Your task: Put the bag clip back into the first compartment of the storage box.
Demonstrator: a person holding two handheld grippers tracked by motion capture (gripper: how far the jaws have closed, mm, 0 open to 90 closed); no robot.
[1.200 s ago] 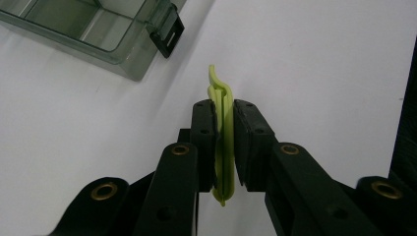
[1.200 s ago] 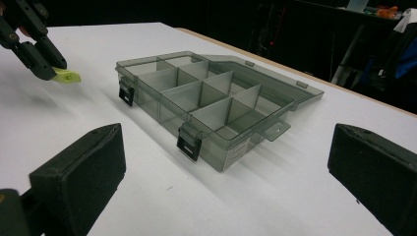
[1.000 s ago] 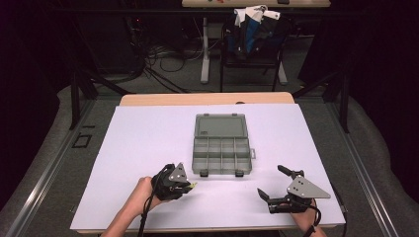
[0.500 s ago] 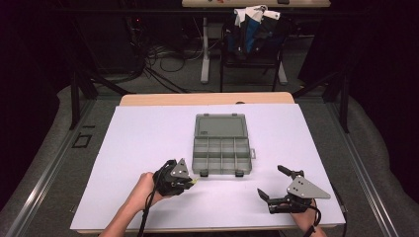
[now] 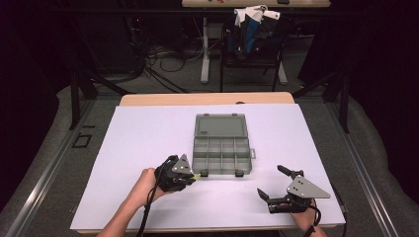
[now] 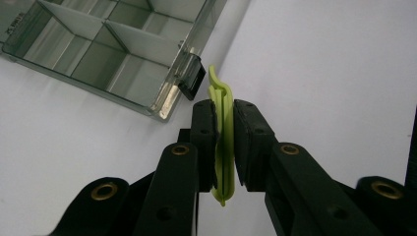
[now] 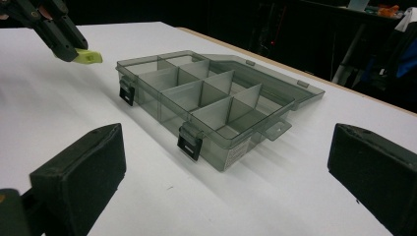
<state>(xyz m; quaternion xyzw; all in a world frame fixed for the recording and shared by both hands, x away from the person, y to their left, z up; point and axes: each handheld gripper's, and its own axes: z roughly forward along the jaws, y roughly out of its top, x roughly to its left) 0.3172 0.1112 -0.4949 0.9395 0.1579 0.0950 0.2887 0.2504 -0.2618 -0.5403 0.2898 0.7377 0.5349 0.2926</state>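
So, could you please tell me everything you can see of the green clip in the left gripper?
The green clip is a thin, lime-coloured strip, plastic by its look, with a curved tip and a slit along its length. It stands edge-on, clamped between the black pads of the left gripper, its tip poking out beyond them. It is held above the white table, beside the open organizer box and near a black latch.

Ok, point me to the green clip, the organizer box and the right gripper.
green clip (image 6: 223,132): left gripper view, its middle, pinched between the jaws.
organizer box (image 5: 221,154): high view, a divider in the tray.
right gripper (image 5: 272,182): high view, midway between its open fingertips.
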